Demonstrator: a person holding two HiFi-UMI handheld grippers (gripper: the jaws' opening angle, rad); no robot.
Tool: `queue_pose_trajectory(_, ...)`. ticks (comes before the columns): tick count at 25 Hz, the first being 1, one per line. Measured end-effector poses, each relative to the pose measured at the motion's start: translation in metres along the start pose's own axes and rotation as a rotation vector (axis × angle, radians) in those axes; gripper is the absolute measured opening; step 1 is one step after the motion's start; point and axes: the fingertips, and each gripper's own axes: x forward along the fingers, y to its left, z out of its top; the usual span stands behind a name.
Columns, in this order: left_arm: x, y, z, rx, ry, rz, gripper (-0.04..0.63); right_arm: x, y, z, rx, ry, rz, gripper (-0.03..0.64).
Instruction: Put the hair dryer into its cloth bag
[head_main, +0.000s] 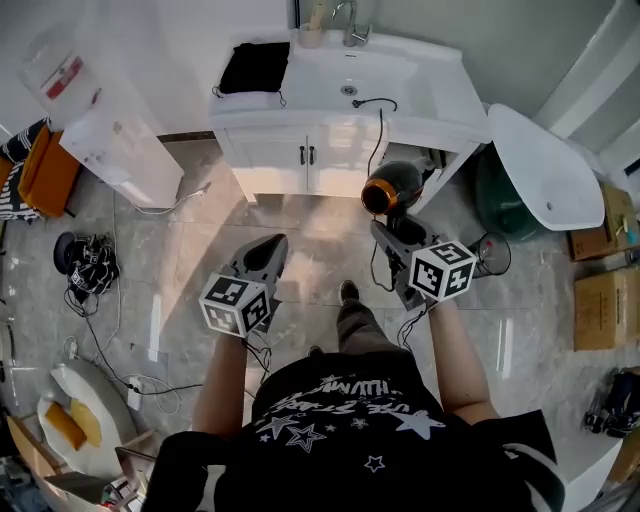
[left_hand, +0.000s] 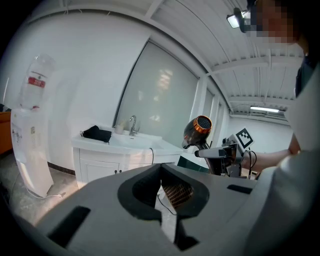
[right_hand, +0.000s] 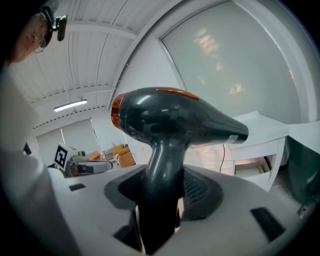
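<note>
The right gripper (head_main: 386, 226) is clamped on the upright handle of the dark grey hair dryer (head_main: 391, 189) with the orange ring at its rear, holding it in the air at the centre right of the head view. In the right gripper view its barrel runs crosswise, orange end at left, nozzle at right. The left gripper (head_main: 271, 247) has its jaws drawn together on nothing. The crumpled black cloth bag (head_main: 255, 67) lies on the left end of the white vanity (head_main: 262, 112), beside the basin (head_main: 350, 75), so it sits up and to the left of the dryer. It is almost straight above the left gripper, which I judge the handier one for opening it. A thin black cord (head_main: 379, 118) climbs from the dryer over the counter's front edge into the basin and could drag or snag there. Bare tiled floor (head_main: 200, 240) between the person and the cabinet leaves room to step in, while a white oval fixture (head_main: 545, 165) crowds the upper right.
</note>
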Motion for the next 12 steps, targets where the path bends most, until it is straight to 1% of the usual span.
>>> queue_pose_trajectory(4,0.031,0.022,0.012,0.002,0.007,0.036,0.008,0.033,-0.033,0.018,0.007,0.005,0.033,0.19)
queue_pose_trajectory(7,0.063,0.039,0.031,0.0,-0.004,0.068,0.009,0.058,-0.061,0.036,0.0,0.017,0.056,0.19)
queue_pose_trajectory(12,0.12,0.055,0.057,-0.016,-0.024,0.105,0.009,0.089,-0.111,0.063,-0.001,0.043,0.087,0.19)
